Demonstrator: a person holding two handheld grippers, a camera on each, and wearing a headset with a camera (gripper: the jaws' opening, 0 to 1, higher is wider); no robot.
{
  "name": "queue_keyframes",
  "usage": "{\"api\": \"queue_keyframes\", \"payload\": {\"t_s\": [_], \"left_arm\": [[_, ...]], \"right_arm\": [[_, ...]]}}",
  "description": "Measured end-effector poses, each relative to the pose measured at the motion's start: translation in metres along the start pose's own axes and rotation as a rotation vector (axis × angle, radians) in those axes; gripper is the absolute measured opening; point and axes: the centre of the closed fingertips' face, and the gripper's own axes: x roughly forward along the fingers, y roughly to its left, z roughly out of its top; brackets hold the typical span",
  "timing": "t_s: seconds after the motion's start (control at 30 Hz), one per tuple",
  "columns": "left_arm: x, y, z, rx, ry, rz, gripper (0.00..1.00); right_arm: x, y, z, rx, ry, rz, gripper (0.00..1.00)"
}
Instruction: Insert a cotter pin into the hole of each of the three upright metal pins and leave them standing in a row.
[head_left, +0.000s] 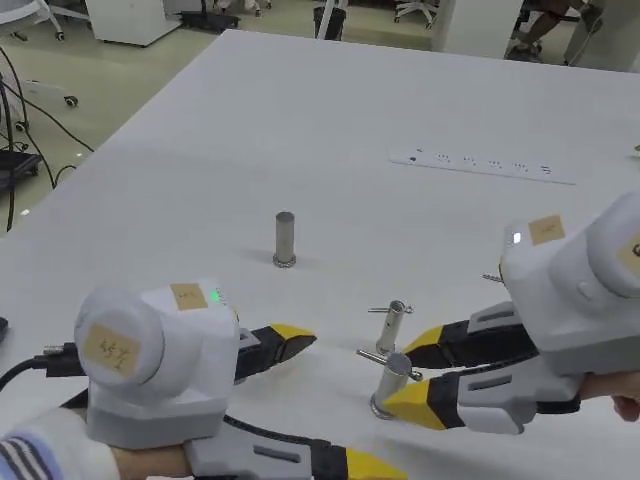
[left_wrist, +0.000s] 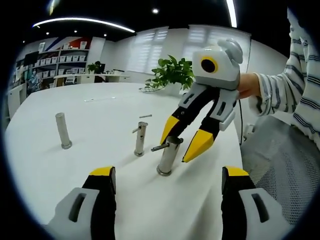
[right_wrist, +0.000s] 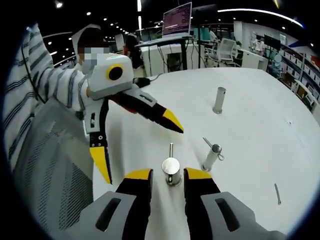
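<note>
Logged on white table (head_left: 300, 120): left gripper (head_left: 350, 402) low, jaws spread wide and empty; right gripper (left_wrist: 180, 143) jaws parted either side of nearest metal pin (head_left: 392, 385) carrying a cotter pin (head_left: 372, 355), second pinned one (head_left: 395, 318) just beyond, bare third pin (head_left: 285, 238) farther off, loose cotter pin (right_wrist: 277, 194) lying apart.

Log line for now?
left hand-held gripper open | right hand-held gripper open, straddling cottered near pin | middle pin cottered | far pin bare

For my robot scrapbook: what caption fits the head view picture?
The right gripper straddles a cotter-pinned metal pin; the left gripper hovers open nearby.
</note>
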Motion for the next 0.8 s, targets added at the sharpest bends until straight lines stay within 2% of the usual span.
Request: {"api": "queue_keyframes", "payload": {"t_s": [0.17,0.23,0.3,0.6,0.8], "left_arm": [[-0.003,0.002,0.001,0.000,-0.003,0.015,0.99],[-0.005,-0.001,0.005,-0.027,-0.017,0.006,0.99],[-0.006,-0.002,0.007,-0.023,-0.021,0.013,0.99],[-0.010,-0.001,0.005,-0.039,-0.019,0.031,0.99],[-0.010,0.001,0.003,-0.038,-0.010,0.038,0.99]], "right_arm": [[0.003,0.000,0.002,-0.008,0.000,0.003,0.23],[0.005,0.000,0.003,-0.015,0.005,0.000,0.23],[0.006,-0.001,0.002,-0.017,0.009,-0.001,0.22],[0.008,-0.003,0.000,-0.043,0.022,-0.010,0.16],[0.007,-0.003,0.000,-0.092,0.025,-0.021,0.15]]}}
